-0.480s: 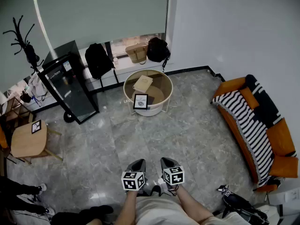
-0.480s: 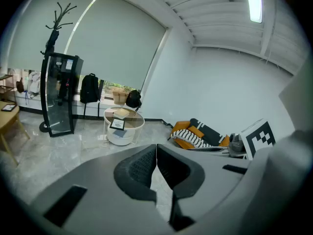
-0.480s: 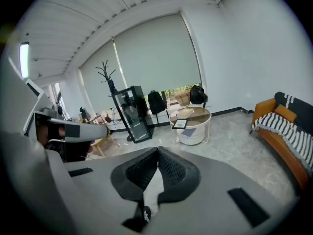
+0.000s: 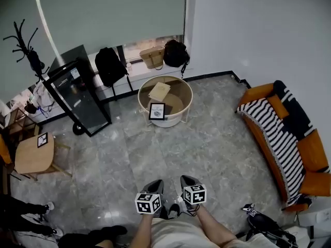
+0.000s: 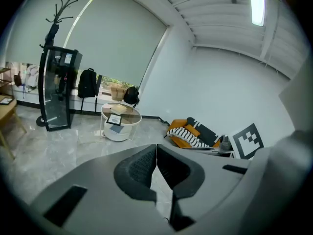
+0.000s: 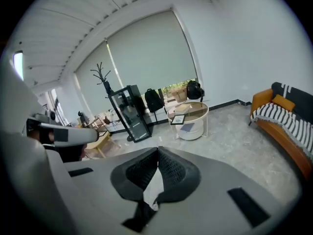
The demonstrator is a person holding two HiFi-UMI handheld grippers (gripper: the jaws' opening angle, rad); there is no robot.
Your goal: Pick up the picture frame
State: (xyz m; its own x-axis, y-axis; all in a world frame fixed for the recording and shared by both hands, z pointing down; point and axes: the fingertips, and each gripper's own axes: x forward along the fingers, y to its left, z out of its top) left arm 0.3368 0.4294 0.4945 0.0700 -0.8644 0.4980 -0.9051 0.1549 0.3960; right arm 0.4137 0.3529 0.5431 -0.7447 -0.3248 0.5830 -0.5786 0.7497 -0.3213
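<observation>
Picture frame (image 4: 156, 111) sits at near edge of round table (image 4: 188, 94), well apart from grippers. Left gripper (image 5: 156, 148), right gripper (image 6: 157, 152): jaws closed tight, nothing inside. Step: getting close. Next likely: walk over, open jaws.

- You work in even, soft room light; the ceiling lamp (image 5: 257, 6) glares white.
- Both gripper views bend strongly toward their black, round edges.
- Your head view looks sharp.
</observation>
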